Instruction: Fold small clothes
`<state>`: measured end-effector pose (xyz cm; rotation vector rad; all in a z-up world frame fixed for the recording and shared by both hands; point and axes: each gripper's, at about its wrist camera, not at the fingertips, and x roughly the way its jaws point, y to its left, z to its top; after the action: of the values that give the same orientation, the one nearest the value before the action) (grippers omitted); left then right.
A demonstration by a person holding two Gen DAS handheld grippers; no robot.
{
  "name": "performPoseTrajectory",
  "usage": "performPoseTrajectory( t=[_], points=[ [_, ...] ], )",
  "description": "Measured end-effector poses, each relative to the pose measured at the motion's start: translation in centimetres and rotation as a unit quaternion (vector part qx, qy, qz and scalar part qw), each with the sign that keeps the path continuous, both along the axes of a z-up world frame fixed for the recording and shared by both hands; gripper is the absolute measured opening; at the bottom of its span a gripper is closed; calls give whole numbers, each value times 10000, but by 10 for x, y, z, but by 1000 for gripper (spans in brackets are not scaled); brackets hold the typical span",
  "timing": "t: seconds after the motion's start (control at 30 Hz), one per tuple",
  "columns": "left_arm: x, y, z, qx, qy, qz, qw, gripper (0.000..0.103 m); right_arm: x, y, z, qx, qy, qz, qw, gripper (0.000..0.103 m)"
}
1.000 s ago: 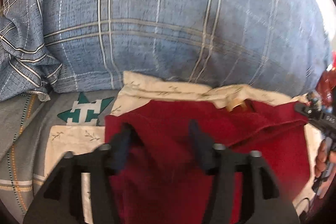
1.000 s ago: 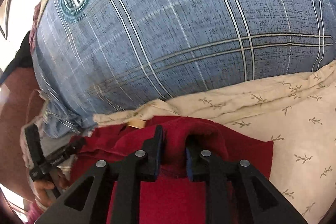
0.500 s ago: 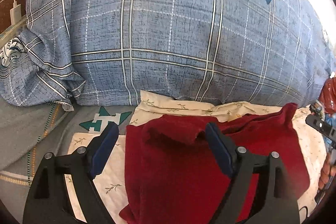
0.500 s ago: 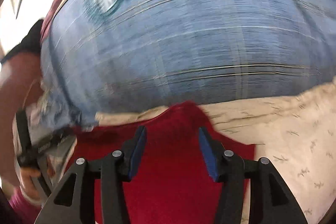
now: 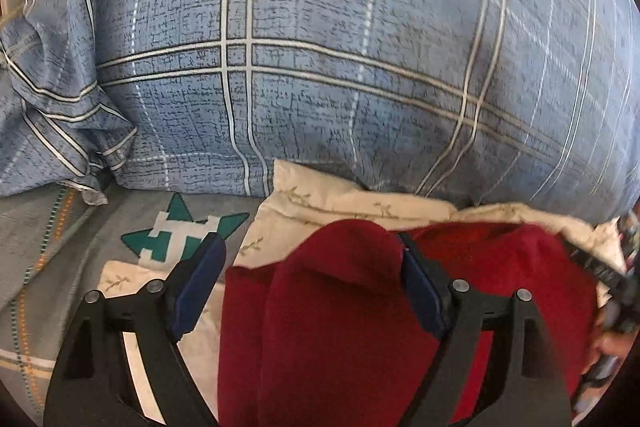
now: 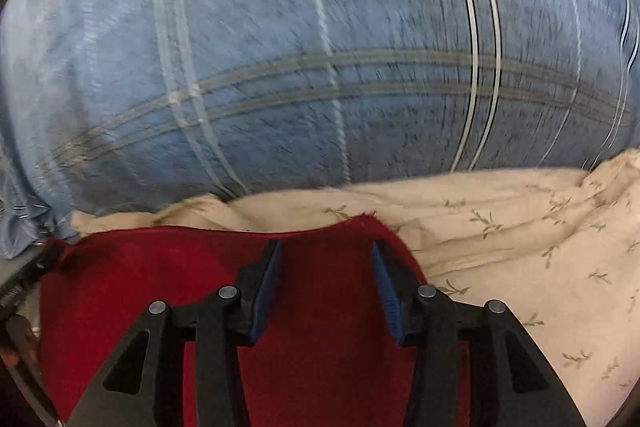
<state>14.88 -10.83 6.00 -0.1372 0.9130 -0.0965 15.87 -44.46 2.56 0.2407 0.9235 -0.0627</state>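
The red garment (image 5: 360,327) lies doubled over on the cream leaf-print cloth (image 6: 520,227) in the lower half of both views, below the blue plaid pillow (image 5: 320,67). The left gripper (image 5: 312,267) stands spread wide, holding nothing. The right gripper (image 6: 326,275) has just opened off the cloth, its jaws apart above it. One fold looks done; further folds and smoothing likely remain.

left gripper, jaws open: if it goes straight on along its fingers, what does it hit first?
Most likely the red garment: the left gripper hangs over its raised fold. Behind that lie the cream sheet and the blue plaid pillow; depth is unclear.
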Motion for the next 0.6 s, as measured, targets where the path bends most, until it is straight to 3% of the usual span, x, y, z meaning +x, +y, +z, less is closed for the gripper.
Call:
performPoseTrajectory(
  t=[0.1, 0.23, 0.33, 0.4, 0.6],
  points=[
    [-7, 8, 9, -177, -66, -5, 9998, 85, -1, -1, 0, 66, -17, -9, 10000, 47],
    [-28, 14, 26, -87, -232, -160, 9996, 85, -15, -2, 15, 26, -78, -63, 9999, 48],
    [-50, 20, 37, 98, -391, -208, 9990, 85, -42, -3, 37, 36, -298, -16, 9995, 50],
    [-60, 27, 41, 20, -446, -193, 9988, 85, -67, -1, 51, 14, -432, 105, 9990, 52],
    [-101, 46, 32, -135, -186, -104, 9997, 85, -127, -3, 62, -123, -487, 373, 9980, 53]
  ],
)
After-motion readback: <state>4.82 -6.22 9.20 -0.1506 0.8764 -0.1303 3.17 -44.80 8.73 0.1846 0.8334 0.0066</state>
